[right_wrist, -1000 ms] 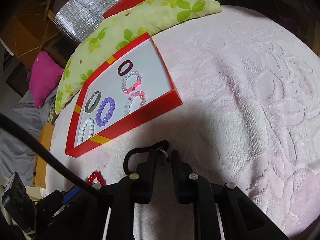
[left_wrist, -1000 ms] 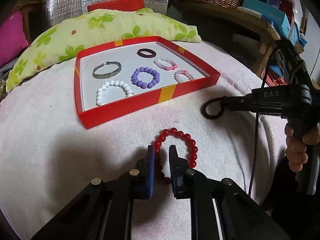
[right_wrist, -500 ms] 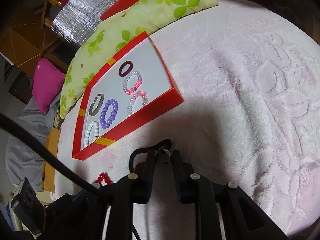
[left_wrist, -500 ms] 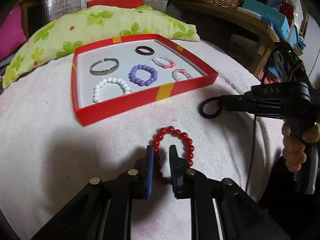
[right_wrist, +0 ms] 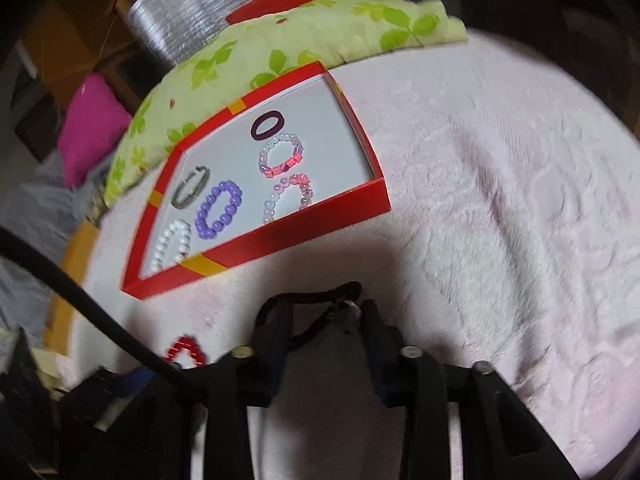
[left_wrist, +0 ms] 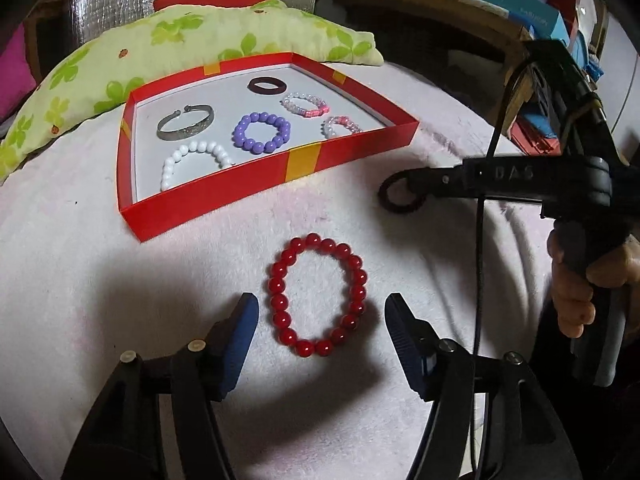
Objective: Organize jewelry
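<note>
Red bead bracelet (left_wrist: 318,300) lay flat on pink blanket (left_wrist: 80,280) before red tray (left_wrist: 272,172), between opening left tongs (left_wrist: 320,320), untouched; right tongs (right_wrist: 324,316) pinched dark cord bracelet (right_wrist: 316,300), likely tray-bound.

Glossy red bead bracelet (left_wrist: 318,300) on fuzzy pink blanket (left_wrist: 120,280); shiny metal bangle (left_wrist: 185,121) in the matt cardboard box (left_wrist: 256,196).

Lower left of the right wrist view: a black cable (right_wrist: 80,296) and dark gripper parts are covering most of the red bead bracelet (right_wrist: 186,354). The box's front wall (left_wrist: 256,196) is hiding the white bead bracelet's (left_wrist: 196,160) near arc. Motion is blurring the right wrist view.
</note>
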A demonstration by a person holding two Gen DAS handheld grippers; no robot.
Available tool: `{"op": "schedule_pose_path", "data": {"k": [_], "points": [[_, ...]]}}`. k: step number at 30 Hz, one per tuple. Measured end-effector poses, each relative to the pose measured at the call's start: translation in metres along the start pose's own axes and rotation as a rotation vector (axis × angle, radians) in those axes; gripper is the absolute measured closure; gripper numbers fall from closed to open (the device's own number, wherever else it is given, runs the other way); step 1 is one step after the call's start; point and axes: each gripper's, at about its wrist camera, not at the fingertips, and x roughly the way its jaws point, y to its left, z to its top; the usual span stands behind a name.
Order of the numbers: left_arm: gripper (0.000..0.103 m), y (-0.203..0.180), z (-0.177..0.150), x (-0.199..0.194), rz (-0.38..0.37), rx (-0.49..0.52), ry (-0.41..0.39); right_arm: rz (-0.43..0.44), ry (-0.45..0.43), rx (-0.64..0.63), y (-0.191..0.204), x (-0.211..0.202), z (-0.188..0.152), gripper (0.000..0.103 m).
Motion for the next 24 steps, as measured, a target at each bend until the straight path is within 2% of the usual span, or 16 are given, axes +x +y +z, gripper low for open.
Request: {"op": "schedule_pose_path", "data": {"k": [1, 2, 3, 6, 8, 12, 19, 24], "points": [[0.037, 0.0, 0.0, 0.0, 0.001, 0.003, -0.003, -0.024, -0.005, -0.023, 0.003, 0.001, 0.0, 0.083], [0.043, -0.001, -0.001, -0.001, 0.005, 0.008, -0.008, -0.052, -0.014, -0.052, 0.006, 0.002, -0.001, 0.086], [0.058, -0.002, -0.002, -0.001, 0.011, 0.018, -0.012, -0.064, -0.021, -0.065, 0.008, 0.002, -0.001, 0.09], [0.078, -0.001, -0.005, -0.004, 0.019, 0.02, -0.017, -0.074, -0.032, -0.075, 0.007, 0.001, 0.0, 0.092], [0.084, 0.003, -0.005, -0.007, 0.01, 0.007, -0.022, -0.063, -0.039, -0.064, 0.005, -0.002, 0.001, 0.093], [0.093, 0.007, 0.0, -0.012, -0.001, -0.008, -0.05, -0.024, -0.063, -0.025, -0.001, -0.011, 0.003, 0.093], [0.093, 0.01, 0.005, -0.021, -0.002, -0.013, -0.089, 0.037, -0.087, 0.032, -0.011, -0.021, 0.006, 0.093], [0.093, 0.012, 0.007, -0.024, -0.022, -0.025, -0.101, 0.048, -0.094, 0.044, -0.018, -0.026, 0.005, 0.093]]}}
